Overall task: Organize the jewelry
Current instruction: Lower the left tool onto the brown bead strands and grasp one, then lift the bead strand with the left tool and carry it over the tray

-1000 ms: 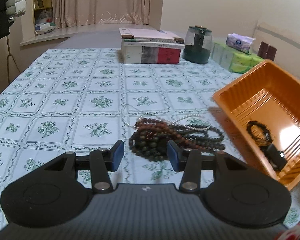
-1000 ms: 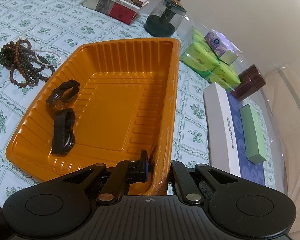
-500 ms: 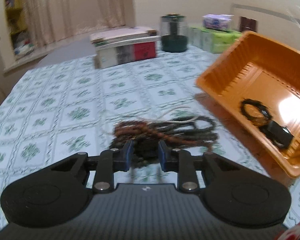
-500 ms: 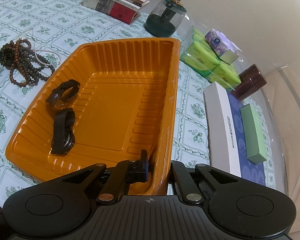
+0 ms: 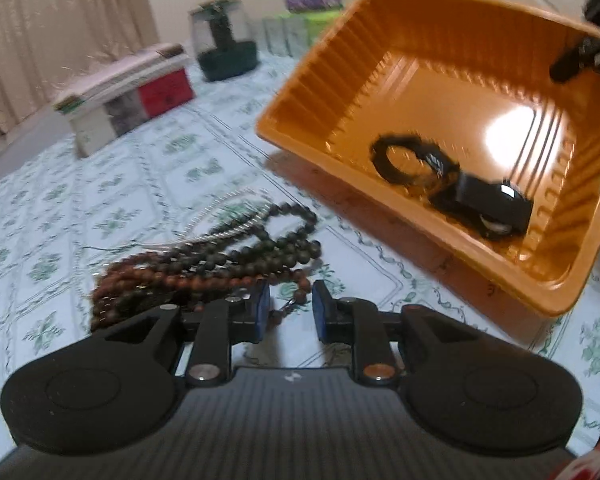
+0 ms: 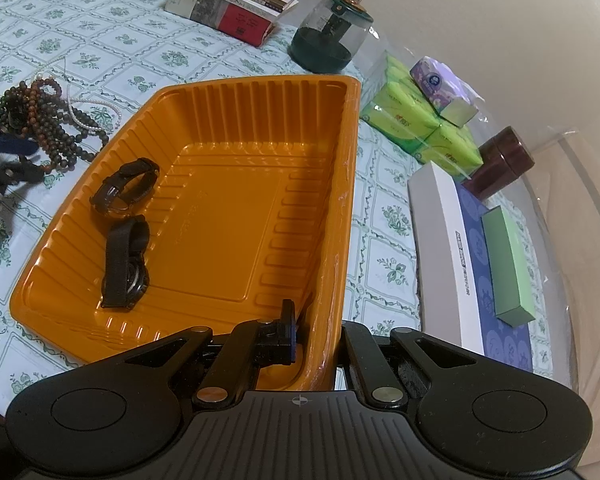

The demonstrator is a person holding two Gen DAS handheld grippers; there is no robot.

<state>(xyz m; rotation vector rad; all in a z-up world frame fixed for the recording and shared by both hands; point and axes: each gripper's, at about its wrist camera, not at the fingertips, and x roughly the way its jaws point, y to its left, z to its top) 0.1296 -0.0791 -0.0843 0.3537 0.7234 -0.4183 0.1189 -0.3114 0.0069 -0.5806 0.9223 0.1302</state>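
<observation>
Left wrist view: left tool (image 5: 287, 309) low over the tabletop (image 5: 112, 184), blue pads narrowly apart, a strand of the bead necklaces (image 5: 204, 264) lying in the gap; pad contact on it not clear. Heap of brown and dark beads, with a thin white strand, just left of the orange tray (image 5: 300, 128). Two black watches (image 5: 452, 184) inside that tray. Stack of books (image 5: 128, 96) and glass jar (image 5: 224, 44) beyond the tray; no lettering legible through the blur

Right wrist view: right tool (image 6: 314, 336) pinching the near right wall of the orange tray (image 6: 340, 216), one finger inside, one outside. Watches (image 6: 126, 220) in the tray's left part; beads (image 6: 48, 120) left of the tray. Green tissue packs (image 6: 416, 120) and white box (image 6: 448, 248) right of the tray, print too small to read
</observation>
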